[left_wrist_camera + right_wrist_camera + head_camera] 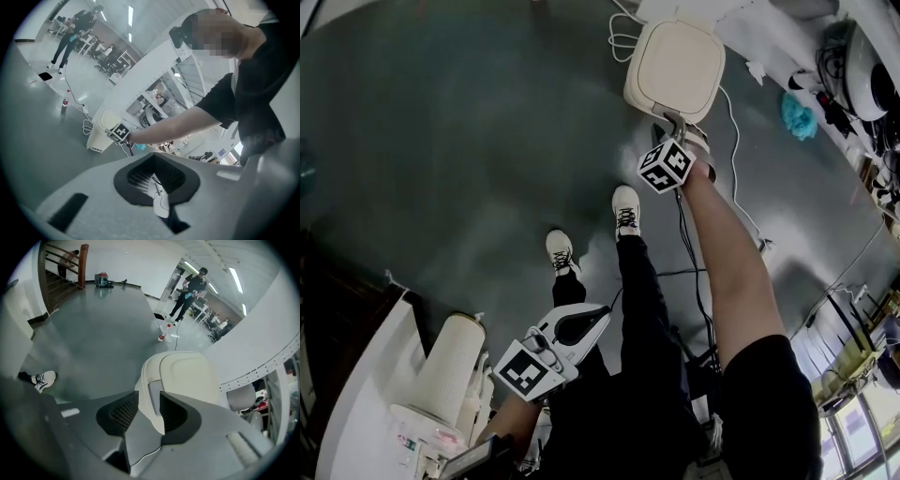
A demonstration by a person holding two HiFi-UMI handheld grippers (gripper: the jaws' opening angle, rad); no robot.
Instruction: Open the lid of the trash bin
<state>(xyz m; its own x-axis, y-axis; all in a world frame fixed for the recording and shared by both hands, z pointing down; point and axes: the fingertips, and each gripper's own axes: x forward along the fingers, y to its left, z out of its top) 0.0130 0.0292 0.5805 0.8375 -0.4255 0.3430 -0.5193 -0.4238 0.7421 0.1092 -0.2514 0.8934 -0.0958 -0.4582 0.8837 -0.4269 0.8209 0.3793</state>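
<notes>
The cream trash bin (675,66) stands on the grey floor with its lid down; it also shows in the left gripper view (99,133). My right gripper (680,129) points steeply down at the bin's front. In the right gripper view its jaws (150,411) stand open, and the bin's front corner (180,376) with a grey panel shows in the gap between them; I cannot tell if they touch it. My left gripper (598,314) hangs low beside the person's legs, far from the bin, its jaws (154,187) shut with nothing in them.
The person's white shoes (625,208) stand just short of the bin. Cables (623,37) trail beside it, and a teal cloth (799,117) lies to its right. A white cylinder (450,366) stands at the lower left. Beyond the bin are a bottle (161,337) and a standing person (190,291).
</notes>
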